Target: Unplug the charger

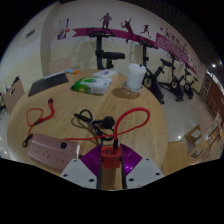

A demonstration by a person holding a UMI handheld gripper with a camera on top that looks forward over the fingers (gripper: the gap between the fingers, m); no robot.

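Gripper closing in on the charger

The gripper (110, 163) pinches the pale charger (110, 170) near the power strip (48, 150) on the bench (60, 105), red cable (128, 122) looping beyond, seemingly braced to pull.

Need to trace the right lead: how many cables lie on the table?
2. The red cable loops just ahead of the jaws; a red stretch further left, beyond the power strip, may be the same one. The black cable lies just beyond the loop.
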